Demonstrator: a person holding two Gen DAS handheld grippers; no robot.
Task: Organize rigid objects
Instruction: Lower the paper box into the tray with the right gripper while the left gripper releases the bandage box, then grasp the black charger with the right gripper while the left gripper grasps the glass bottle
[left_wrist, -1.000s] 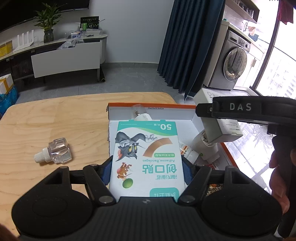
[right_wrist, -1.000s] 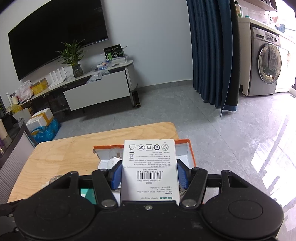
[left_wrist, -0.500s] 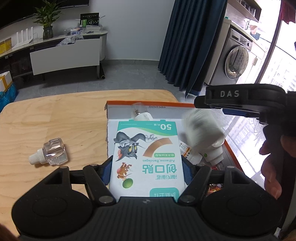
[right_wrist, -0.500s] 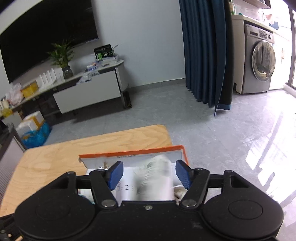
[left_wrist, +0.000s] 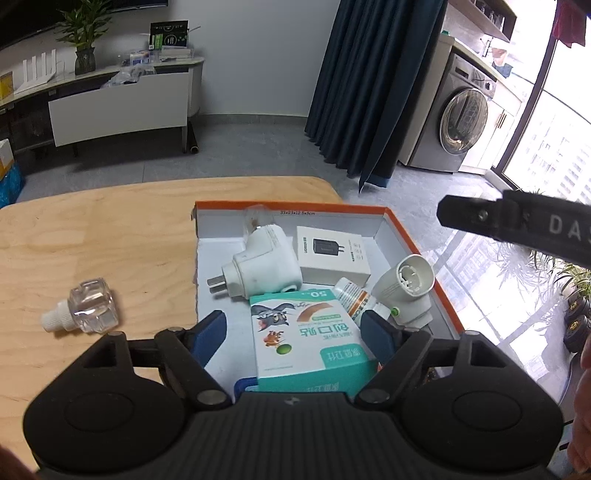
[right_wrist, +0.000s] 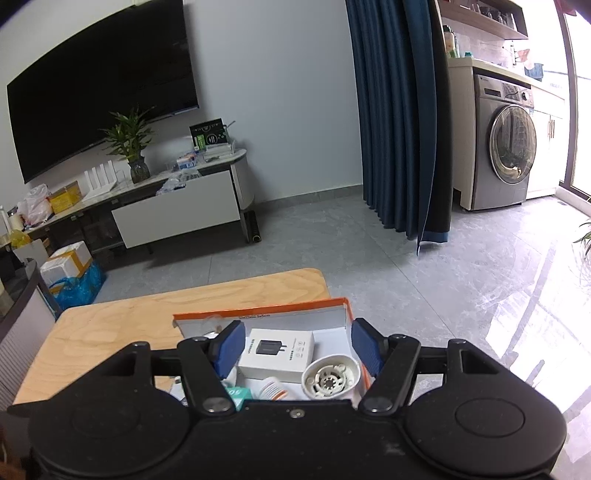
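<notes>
An orange-rimmed cardboard box (left_wrist: 291, 206) sits at the wooden table's right end. Inside lie a white plug device (left_wrist: 262, 264), a white power adapter box (left_wrist: 334, 251), a small tube (left_wrist: 352, 295) and a white cylindrical device (left_wrist: 406, 291). The teal bandage box (left_wrist: 306, 347) rests tilted in the near part. My left gripper (left_wrist: 293, 332) hangs over it with its jaws opening, and its blue pads stand clear of the box's sides. My right gripper (right_wrist: 298, 345) is open above the adapter box (right_wrist: 277, 350) and the cylindrical device (right_wrist: 330, 380), holding nothing.
A clear small bottle (left_wrist: 86, 308) with a white cap lies on the table (left_wrist: 92, 240), left of the cardboard box. The right gripper's black body (left_wrist: 524, 225) reaches in from the right. Beyond the table are grey floor, a TV bench, a curtain and a washing machine.
The right gripper let go of the white adapter box, which now lies in the cardboard box, and drew back. The left gripper opened and the bandage box sank into the cardboard box.
</notes>
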